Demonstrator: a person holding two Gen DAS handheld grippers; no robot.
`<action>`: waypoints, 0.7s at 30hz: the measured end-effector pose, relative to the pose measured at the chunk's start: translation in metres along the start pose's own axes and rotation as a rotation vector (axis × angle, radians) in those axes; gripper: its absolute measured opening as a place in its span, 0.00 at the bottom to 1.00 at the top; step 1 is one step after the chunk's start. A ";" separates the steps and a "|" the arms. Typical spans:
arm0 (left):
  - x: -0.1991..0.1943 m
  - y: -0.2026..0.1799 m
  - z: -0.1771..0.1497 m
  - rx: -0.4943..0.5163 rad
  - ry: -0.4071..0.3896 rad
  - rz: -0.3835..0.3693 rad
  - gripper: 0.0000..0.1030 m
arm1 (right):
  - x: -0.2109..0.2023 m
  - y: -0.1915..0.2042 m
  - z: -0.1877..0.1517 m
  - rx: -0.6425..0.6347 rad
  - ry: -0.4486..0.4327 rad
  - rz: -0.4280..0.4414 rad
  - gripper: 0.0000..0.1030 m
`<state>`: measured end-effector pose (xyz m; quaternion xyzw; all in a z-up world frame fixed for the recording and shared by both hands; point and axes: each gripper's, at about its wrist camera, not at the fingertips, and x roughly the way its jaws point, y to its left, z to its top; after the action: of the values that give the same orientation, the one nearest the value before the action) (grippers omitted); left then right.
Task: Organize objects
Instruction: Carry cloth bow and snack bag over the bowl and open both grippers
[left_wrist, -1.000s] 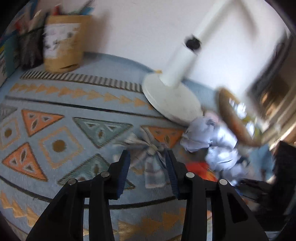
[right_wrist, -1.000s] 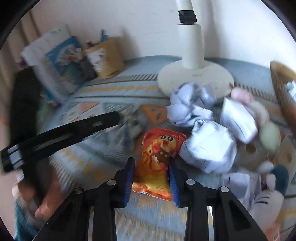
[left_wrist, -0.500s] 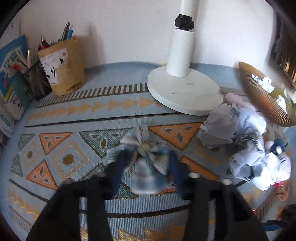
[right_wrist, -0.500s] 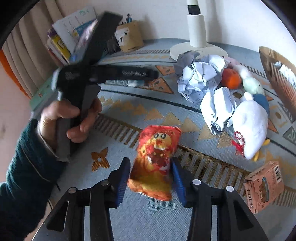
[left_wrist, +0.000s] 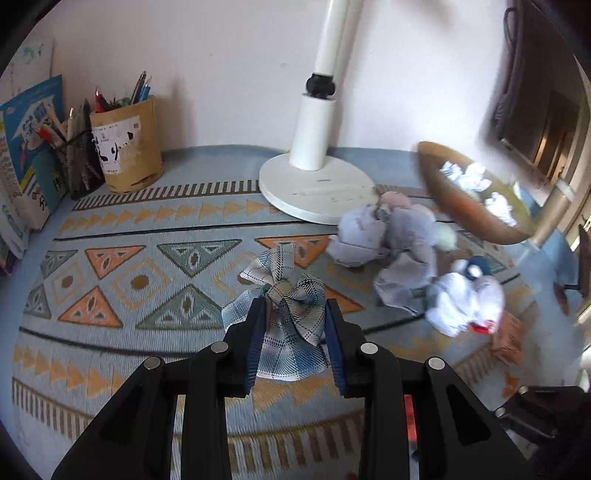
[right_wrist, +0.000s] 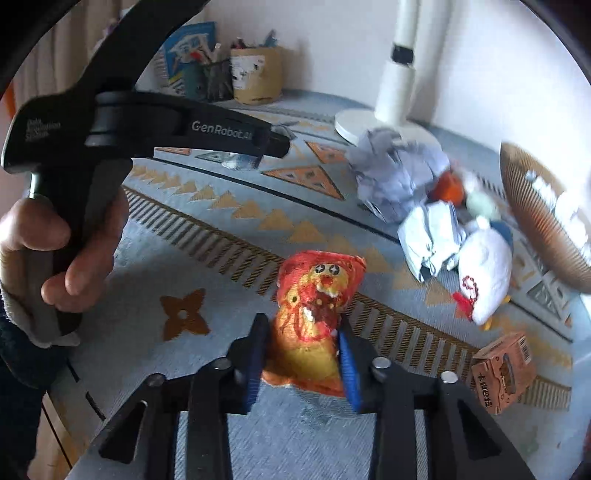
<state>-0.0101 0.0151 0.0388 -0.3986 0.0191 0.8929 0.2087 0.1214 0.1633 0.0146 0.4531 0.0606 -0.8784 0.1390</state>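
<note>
Now we hold our left gripper (left_wrist: 293, 314) clamped on the plaid bow (left_wrist: 284, 317), in front of the lamp base (left_wrist: 317, 188). Our right gripper (right_wrist: 302, 339), its jaws just closing, pinches the orange snack packet (right_wrist: 314, 314), nearer us than that lamp base.

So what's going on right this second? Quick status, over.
Left gripper shut on plaid bow. Right gripper, jaws just closing, shut on orange snack bag. Crumpled paper and plush toy heaped by wicker basket. Over.
</note>
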 end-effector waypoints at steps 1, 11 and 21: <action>-0.002 -0.003 0.001 0.004 -0.001 0.002 0.28 | -0.007 -0.003 -0.003 0.019 -0.011 0.041 0.31; -0.016 -0.075 0.019 0.107 -0.043 -0.082 0.28 | -0.099 -0.091 -0.054 0.213 -0.166 -0.018 0.31; 0.008 -0.191 0.069 0.237 -0.018 -0.236 0.28 | -0.158 -0.234 -0.075 0.516 -0.271 -0.077 0.31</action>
<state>0.0111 0.2062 0.1055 -0.3626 0.0755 0.8572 0.3578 0.1966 0.4334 0.0947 0.3496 -0.1669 -0.9219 -0.0075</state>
